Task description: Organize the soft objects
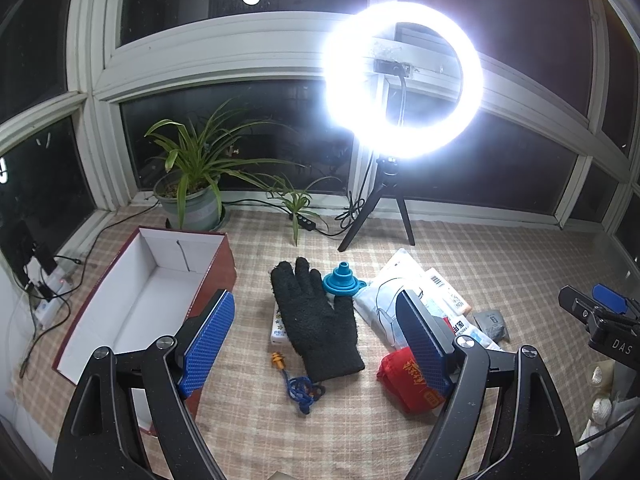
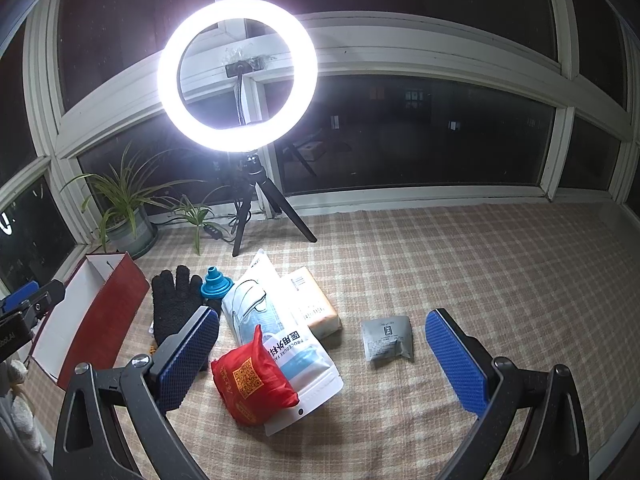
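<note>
A black fuzzy glove (image 1: 316, 322) (image 2: 176, 300) lies flat on the checked cloth, between the wide-open fingers of my left gripper (image 1: 320, 332), which hovers above it holding nothing. A red cloth pouch (image 1: 408, 380) (image 2: 252, 384) rests by the left gripper's right finger, on a white face-mask packet (image 2: 288, 344) (image 1: 384, 300). My right gripper (image 2: 320, 356) is open and empty over the pouch and packet. A small grey sachet (image 2: 387, 338) (image 1: 492, 322) lies between its fingers. An empty red box with a white inside (image 1: 132, 304) (image 2: 108, 312) stands at the left.
A blue funnel (image 1: 342, 280) (image 2: 214, 282), orange earplugs on a blue cord (image 1: 298, 384), a tissue pack (image 2: 316, 308) and a small white box (image 1: 280, 330) under the glove lie among the items. A ring light on a tripod (image 1: 402, 80) (image 2: 238, 76), a potted plant (image 1: 192, 196) and cables stand by the window.
</note>
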### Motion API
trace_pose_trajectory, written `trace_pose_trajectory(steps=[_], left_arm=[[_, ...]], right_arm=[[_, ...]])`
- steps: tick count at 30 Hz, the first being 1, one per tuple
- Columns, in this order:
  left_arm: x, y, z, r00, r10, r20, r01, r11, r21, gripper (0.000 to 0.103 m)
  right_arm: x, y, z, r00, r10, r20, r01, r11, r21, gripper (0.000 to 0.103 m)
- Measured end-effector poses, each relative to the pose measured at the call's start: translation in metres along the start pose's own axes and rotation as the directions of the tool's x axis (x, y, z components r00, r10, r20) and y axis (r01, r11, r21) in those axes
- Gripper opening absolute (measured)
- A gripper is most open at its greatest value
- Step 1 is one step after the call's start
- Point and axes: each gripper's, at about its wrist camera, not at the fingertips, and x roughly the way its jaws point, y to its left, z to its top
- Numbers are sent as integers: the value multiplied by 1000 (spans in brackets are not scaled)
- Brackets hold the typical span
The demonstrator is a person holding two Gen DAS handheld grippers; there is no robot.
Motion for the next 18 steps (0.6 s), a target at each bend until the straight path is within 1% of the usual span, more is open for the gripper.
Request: trace_pose_trajectory(steps=[18], left_arm=[[2, -3, -1, 1000, 2, -4, -2, 1000, 0, 83]], right_arm=[[5, -2, -3, 1000, 1, -15, -1, 1000, 1, 102]])
